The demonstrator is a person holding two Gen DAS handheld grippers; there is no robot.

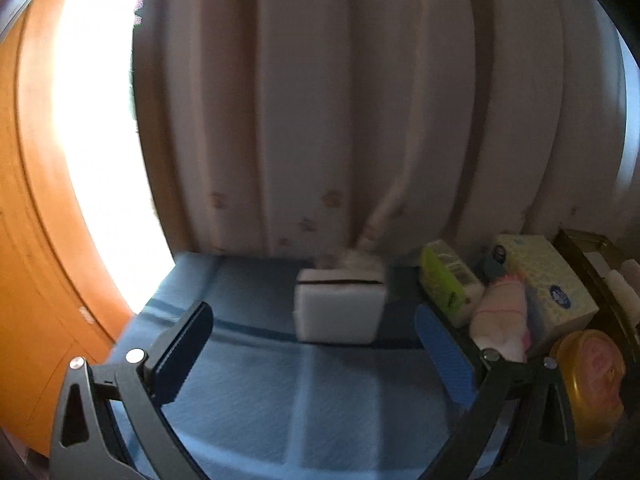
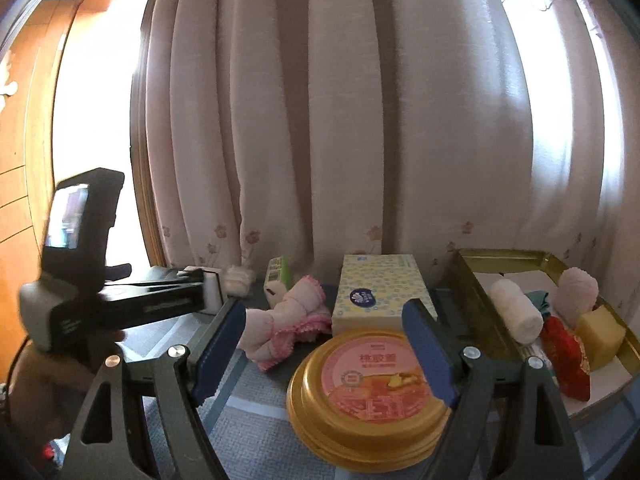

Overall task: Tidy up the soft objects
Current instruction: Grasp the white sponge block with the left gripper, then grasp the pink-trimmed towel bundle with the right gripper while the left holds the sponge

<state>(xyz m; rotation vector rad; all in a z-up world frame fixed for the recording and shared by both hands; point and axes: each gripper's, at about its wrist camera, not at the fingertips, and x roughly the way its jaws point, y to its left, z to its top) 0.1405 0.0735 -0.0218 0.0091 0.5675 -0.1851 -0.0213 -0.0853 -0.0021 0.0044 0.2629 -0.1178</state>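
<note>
Pink lid of gold round tin (image 2: 370,396) reads "桃胶羹", other print unreadable

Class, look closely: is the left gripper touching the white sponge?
Apart. The left wrist view shows the left gripper open, blue cloth visible between each finger and the white sponge.

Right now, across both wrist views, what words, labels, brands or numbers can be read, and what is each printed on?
"桃胶羹": large characters on the pink lid of the round gold tub; the smaller print beneath is too small to read.
Blue round logo on the tissue box: lettering too small to read.
Green packet: label print too small to read.
Red pouch in the gold tray: pattern only, no readable text.
</note>
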